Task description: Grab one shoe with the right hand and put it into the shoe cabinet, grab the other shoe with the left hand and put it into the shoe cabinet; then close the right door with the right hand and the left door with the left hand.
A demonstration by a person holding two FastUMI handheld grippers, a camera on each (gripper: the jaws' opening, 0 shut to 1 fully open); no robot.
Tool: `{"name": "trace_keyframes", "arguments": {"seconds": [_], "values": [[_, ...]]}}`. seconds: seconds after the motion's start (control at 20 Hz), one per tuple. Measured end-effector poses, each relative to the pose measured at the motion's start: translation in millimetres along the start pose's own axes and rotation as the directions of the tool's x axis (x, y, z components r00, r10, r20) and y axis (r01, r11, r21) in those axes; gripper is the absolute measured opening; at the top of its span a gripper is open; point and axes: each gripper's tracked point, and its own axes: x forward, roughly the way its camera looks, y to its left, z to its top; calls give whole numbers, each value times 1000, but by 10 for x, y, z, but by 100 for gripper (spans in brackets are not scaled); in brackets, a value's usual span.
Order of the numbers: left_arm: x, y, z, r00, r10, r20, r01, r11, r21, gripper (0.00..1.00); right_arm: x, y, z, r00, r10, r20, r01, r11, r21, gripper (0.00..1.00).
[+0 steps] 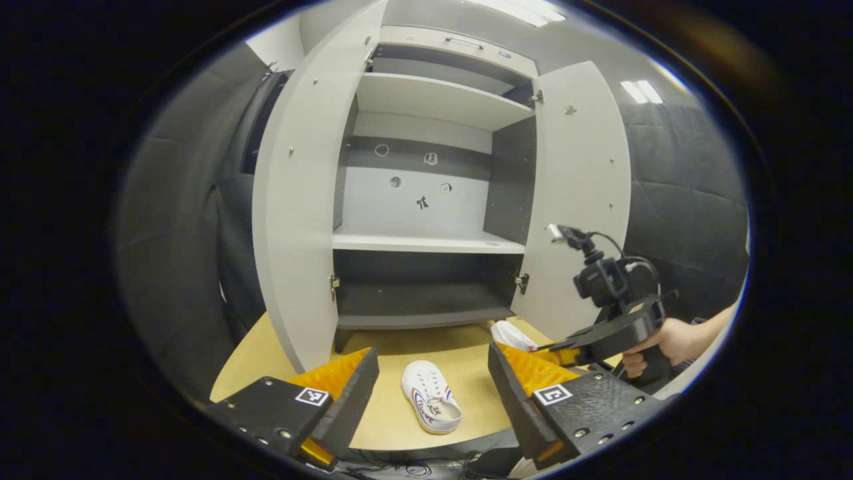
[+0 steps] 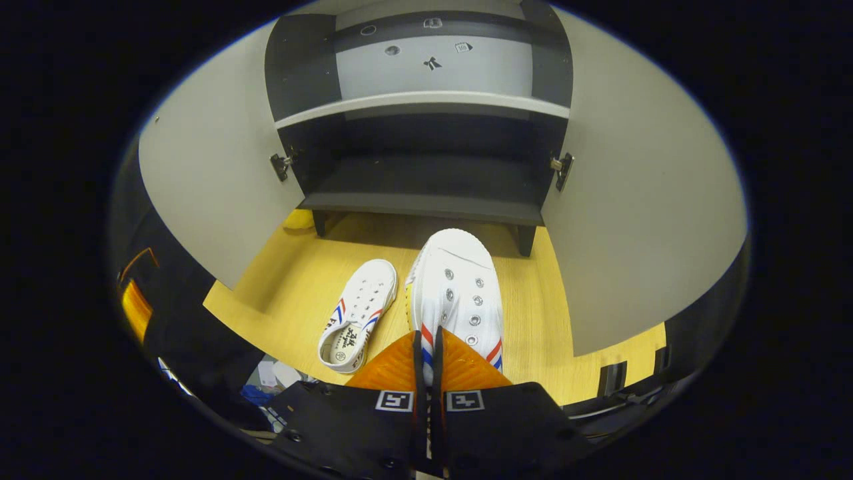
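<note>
My right gripper (image 2: 427, 363) clamps one white canvas shoe (image 2: 456, 293); left gripper (image 1: 433, 373) spread above second shoe (image 1: 432, 397) mid-table (image 1: 266, 347), grey cabinet (image 1: 426, 200) doors wide.

Black bodies, square coded tags, bright screws on left gripper (image 1: 433, 380)

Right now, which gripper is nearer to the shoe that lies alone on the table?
Left. The left gripper hovers open directly over that shoe, framing it between its fingers. The right gripper sits beside it, shut on the other shoe.
</note>
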Motion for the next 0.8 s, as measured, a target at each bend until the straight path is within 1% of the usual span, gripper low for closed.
{"name": "trace_keyframes", "arguments": {"seconds": [0.15,0.25,0.45,0.7,0.8], "values": [[53,-26,6,1000,-4,-11,4,1000,3,94,-229,34,387,996,14,92,-15,1000,11,4],[101,-48,23,1000,-11,-14,11,1000,12,95,-339,50,724,986,20,166,-23,1000,15,4],[204,-108,148,1000,-13,-9,13,999,35,95,-504,137,1456,950,56,306,-67,997,23,4],[401,-162,378,1000,-15,0,15,1000,12,95,-440,137,2296,908,70,412,-80,997,8,4],[480,-142,484,1000,-9,9,9,1000,18,95,-377,87,2603,892,58,448,-68,998,6,4]]}}
